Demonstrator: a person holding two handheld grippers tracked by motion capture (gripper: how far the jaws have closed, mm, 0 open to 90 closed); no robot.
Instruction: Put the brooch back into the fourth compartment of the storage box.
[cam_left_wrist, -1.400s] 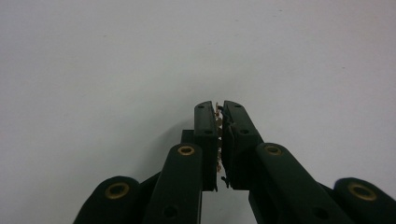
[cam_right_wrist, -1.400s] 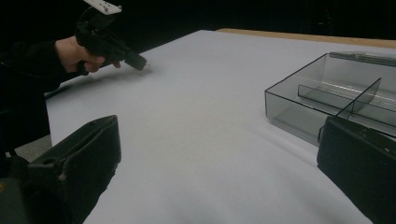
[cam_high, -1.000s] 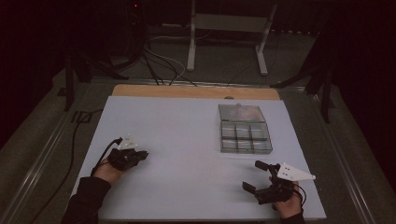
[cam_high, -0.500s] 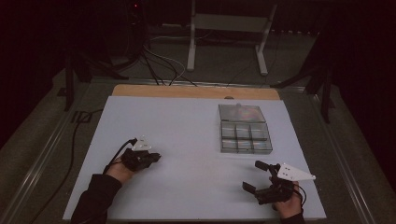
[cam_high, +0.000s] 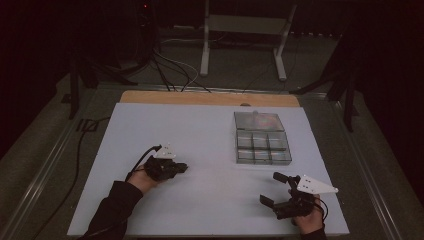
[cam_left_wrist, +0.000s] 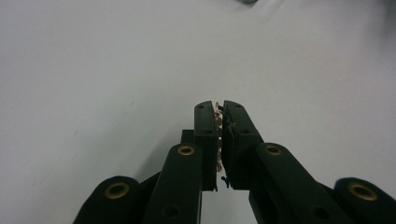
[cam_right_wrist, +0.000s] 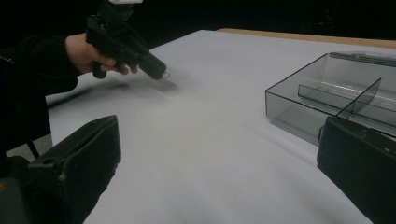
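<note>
Left gripper (cam_high: 181, 168) near left on white table (cam_high: 210, 140), jaws pinching small unclear thing (cam_left_wrist: 218, 122). Right gripper (cam_high: 273, 189) near right, jaws wide. Clear divided box (cam_high: 260, 139) far right.

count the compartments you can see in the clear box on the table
6 small ones, in two rows of three, fill the near half of the clear box; its far half looks like a flat open lid, though dim light may hide dividers there.

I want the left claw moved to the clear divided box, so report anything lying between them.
Nothing visible does: bare table lies between the left claw, shut on a small item, and the clear divided box. The right claw, open, sits off that line.
</note>
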